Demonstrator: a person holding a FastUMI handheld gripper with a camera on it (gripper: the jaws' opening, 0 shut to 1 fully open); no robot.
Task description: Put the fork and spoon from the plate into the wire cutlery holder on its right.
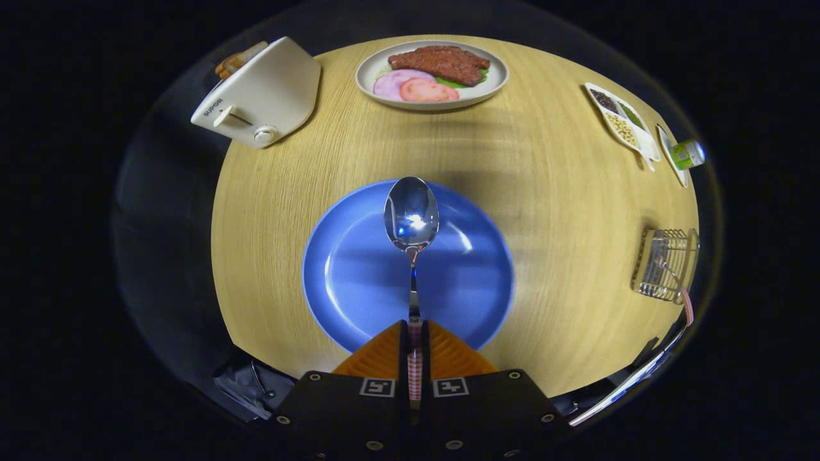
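My gripper (414,333) is shut on the checked handle of a metal spoon (410,218). The spoon sticks straight out ahead of the fingers, its bowl held above the blue plate (346,282). The plate lies on the round wooden table, under and just beyond the fingers, with nothing resting on it. The wire cutlery holder (666,264) stands to the right of the plate, near the table's edge. A checked handle, apparently the fork's (687,302), leans out of it.
A white toaster (262,96) stands at the far left. Beyond the blue plate is a white plate of meat and ham slices (432,73). At the far right lie a divided dish of grains (621,121) and a small green-labelled bottle (687,153).
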